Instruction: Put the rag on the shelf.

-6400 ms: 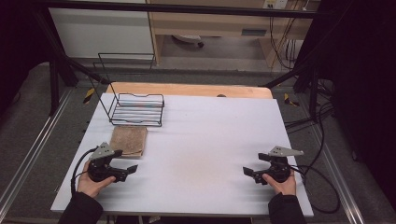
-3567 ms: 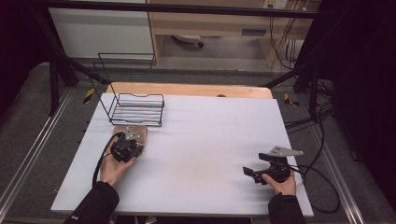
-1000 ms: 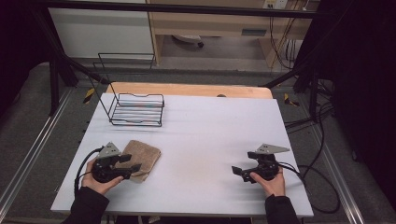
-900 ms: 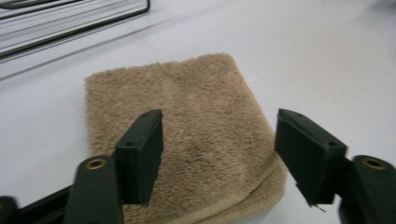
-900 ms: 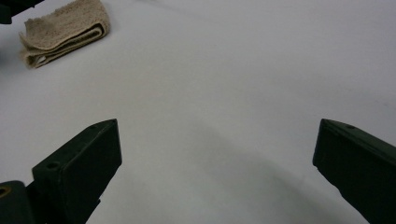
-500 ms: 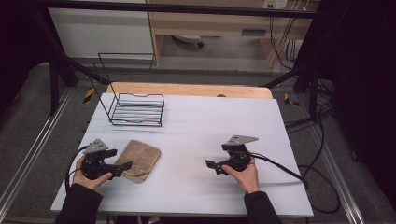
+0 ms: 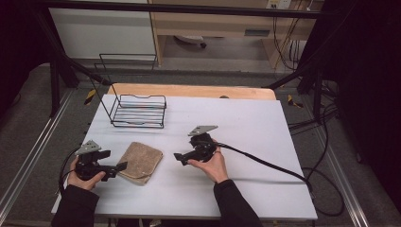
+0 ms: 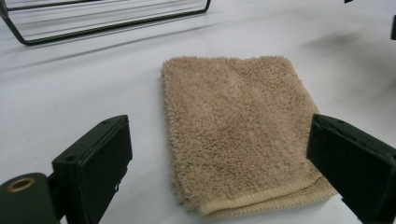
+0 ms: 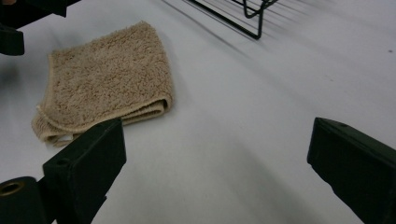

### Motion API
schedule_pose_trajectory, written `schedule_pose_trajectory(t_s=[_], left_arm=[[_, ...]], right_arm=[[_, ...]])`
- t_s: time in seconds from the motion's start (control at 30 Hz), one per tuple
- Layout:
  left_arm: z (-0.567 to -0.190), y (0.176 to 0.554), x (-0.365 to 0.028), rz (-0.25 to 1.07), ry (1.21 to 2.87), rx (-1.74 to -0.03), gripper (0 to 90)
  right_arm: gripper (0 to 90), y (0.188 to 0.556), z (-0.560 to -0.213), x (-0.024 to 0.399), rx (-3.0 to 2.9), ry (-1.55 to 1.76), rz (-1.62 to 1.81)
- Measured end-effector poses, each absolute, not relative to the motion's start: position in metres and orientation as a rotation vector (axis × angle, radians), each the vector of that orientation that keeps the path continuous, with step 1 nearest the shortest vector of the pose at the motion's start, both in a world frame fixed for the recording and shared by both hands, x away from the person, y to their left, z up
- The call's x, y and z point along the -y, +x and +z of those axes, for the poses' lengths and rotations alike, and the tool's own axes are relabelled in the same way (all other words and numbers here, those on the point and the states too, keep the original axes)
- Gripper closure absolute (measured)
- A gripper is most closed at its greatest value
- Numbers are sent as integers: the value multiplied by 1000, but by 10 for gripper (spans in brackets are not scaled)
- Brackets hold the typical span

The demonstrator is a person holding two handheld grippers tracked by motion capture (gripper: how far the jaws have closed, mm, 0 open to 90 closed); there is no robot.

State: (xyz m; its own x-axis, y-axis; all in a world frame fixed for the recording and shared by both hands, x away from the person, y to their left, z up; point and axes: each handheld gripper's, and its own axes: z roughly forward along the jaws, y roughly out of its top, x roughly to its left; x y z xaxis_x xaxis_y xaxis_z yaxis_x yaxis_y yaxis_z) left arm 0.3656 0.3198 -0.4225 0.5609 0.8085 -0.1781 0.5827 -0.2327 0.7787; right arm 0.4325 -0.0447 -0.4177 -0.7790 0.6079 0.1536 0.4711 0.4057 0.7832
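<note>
The left hand-held gripper (image 7: 120,166) has just been opening its jaws; they stand wide and released, with the folded tan towel (image 7: 140,162) lying flat on the white counter (image 7: 246,123) just ahead of them, untouched. The right hand-held gripper (image 7: 177,156) is also released, empty, pointing toward the towel from its other side. A wire basket (image 7: 138,110) sits farther back.
</note>
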Motion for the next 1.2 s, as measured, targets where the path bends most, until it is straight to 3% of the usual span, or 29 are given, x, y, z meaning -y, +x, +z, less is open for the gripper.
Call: schedule_pose_trajectory(t_s=[0.2,0.5,1.0,1.2], left_arm=[[-424,366,-322,336,1930,-1133,76],[-426,367,-322,339,1936,-1134,78],[-426,367,-323,343,1930,-1144,99],[-426,367,-324,342,1924,-1148,125]], right_arm=[[166,445,-423,11,-2567,912,1291],[414,459,-438,-23,-2653,870,1266],[796,464,-445,-34,-2787,902,1252],[866,459,-440,-32,-2786,933,1232]])
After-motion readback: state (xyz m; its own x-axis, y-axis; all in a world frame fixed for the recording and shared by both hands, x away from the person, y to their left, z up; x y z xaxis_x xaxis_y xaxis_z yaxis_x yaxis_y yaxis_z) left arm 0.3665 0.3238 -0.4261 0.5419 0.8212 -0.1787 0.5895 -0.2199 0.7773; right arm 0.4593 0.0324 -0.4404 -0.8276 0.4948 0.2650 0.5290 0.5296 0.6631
